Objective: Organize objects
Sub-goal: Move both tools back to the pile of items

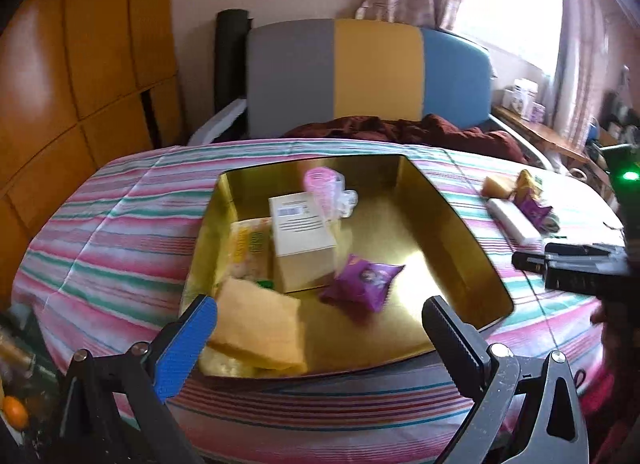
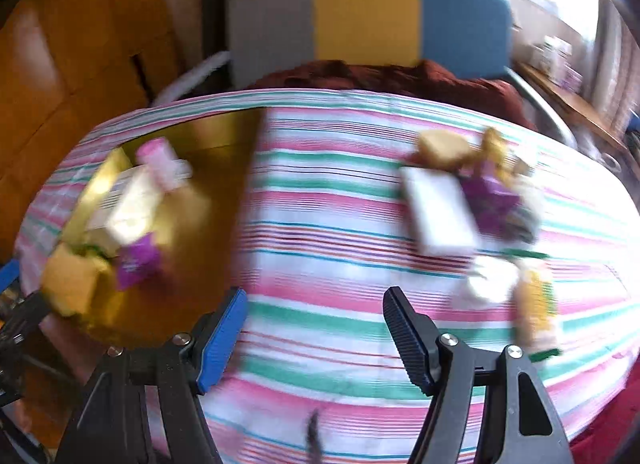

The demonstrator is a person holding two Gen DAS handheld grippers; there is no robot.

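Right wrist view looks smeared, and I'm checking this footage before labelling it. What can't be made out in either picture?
- Right wrist view: motion blur smears the loose pile on the striped cloth; its packets cannot be counted.
- Left wrist view: the cream box in the gold tray has print too small to read.
- Left wrist view: the box and yellow sponge partly cover the yellow packet.
- Left wrist view: the right gripper is cut off by the edge.
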